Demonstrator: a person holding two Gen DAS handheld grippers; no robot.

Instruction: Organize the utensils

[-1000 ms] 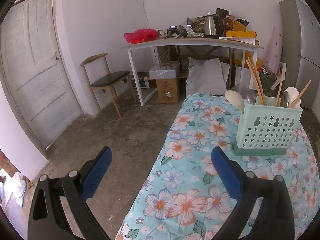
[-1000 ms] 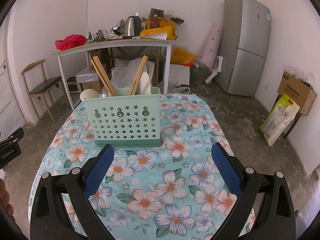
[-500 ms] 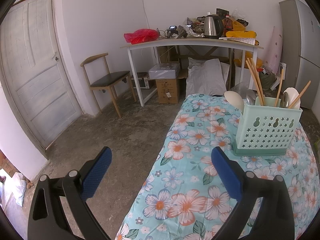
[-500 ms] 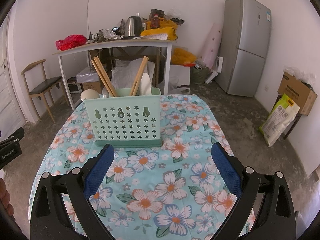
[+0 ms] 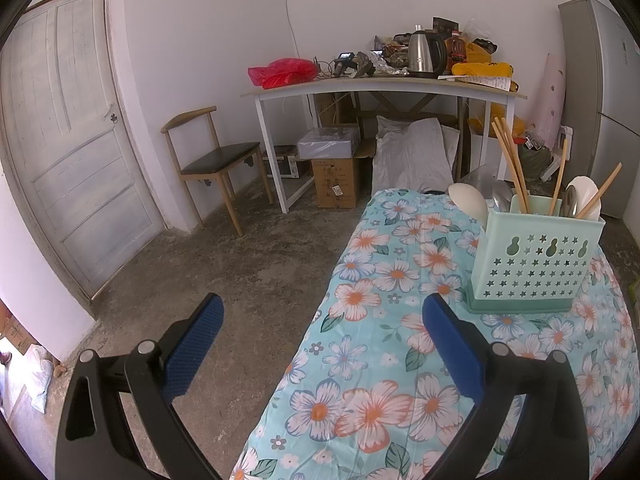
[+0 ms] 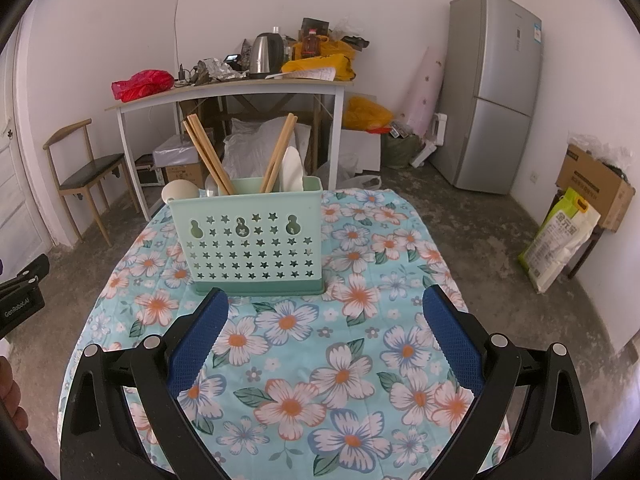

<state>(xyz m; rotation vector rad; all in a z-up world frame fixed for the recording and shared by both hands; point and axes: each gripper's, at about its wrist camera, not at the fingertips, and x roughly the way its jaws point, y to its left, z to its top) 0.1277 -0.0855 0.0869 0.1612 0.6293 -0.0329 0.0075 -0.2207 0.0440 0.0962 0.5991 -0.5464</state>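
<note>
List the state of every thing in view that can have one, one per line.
Left gripper: open, empty.
Right gripper: open, empty.
Caddy: upright on the tablecloth, loaded.
Chopsticks: standing tilted in the caddy.
White spoon: standing in the caddy.
Door: closed.
Fridge: closed.
Kettle: lid shut.
Chair: empty.

One holder (image 6: 248,240), four chopsticks (image 6: 206,156), three spoons (image 6: 292,170).
</note>
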